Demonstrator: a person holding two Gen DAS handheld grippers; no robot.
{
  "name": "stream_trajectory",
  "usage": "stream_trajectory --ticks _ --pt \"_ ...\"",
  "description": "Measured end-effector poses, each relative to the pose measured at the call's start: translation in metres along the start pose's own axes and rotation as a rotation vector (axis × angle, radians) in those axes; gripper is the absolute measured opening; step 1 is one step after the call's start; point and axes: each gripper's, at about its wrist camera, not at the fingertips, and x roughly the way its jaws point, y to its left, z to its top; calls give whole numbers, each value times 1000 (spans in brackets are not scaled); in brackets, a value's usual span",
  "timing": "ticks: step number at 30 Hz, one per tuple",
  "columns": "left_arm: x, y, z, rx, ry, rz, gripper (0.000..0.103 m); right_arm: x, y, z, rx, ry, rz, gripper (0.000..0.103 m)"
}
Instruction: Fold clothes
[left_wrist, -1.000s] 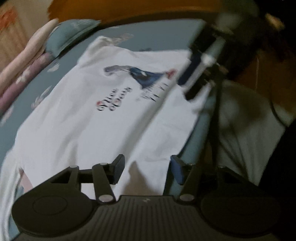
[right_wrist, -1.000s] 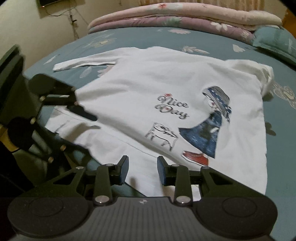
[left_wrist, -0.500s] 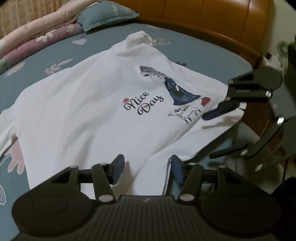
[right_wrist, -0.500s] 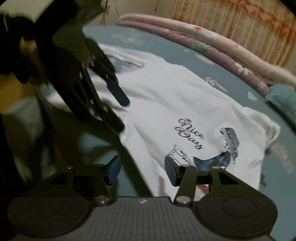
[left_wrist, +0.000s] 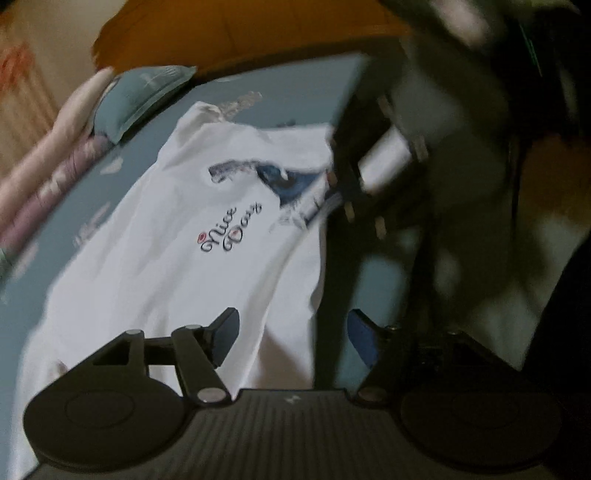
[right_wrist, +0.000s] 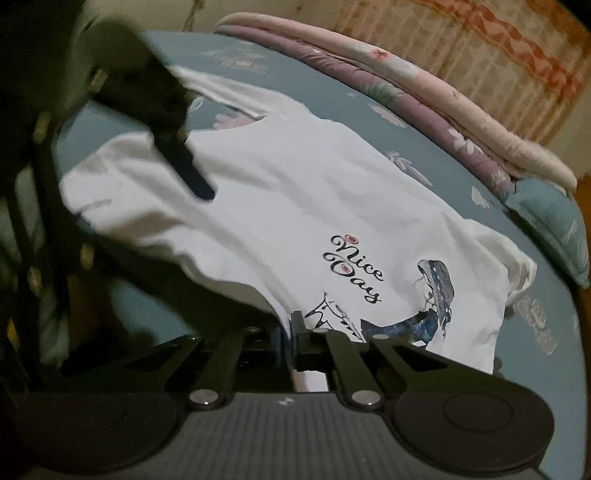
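Right tongs (right_wrist: 285, 341) clamp the shirt (right_wrist: 295, 206) hem; left tongs (left_wrist: 291, 332) gape, opening, over it.

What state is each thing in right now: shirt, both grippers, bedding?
White shirt: spread print-up on the bed, not yet folded, near hem edge pinched.
Right gripper: shut on the shirt's hem.
Left gripper: jaws opening, shirt edge between them, pads not pressing.
Folded quilts: stacked along the far edge of the bed.
Pillow: lying at the bed's corner.
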Motion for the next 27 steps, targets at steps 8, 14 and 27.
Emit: stream_trajectory --ticks 8,14,27 --pt "-8 32 -12 -199 83 -173 13 -14 -20 2 114 83 246 7" --pt "-27 61 -21 -365 118 -328 33 -13 -32 -7 134 178 371 19" --pt "15 147 -44 -696 81 -154 61 28 -121 -13 508 114 243 44"
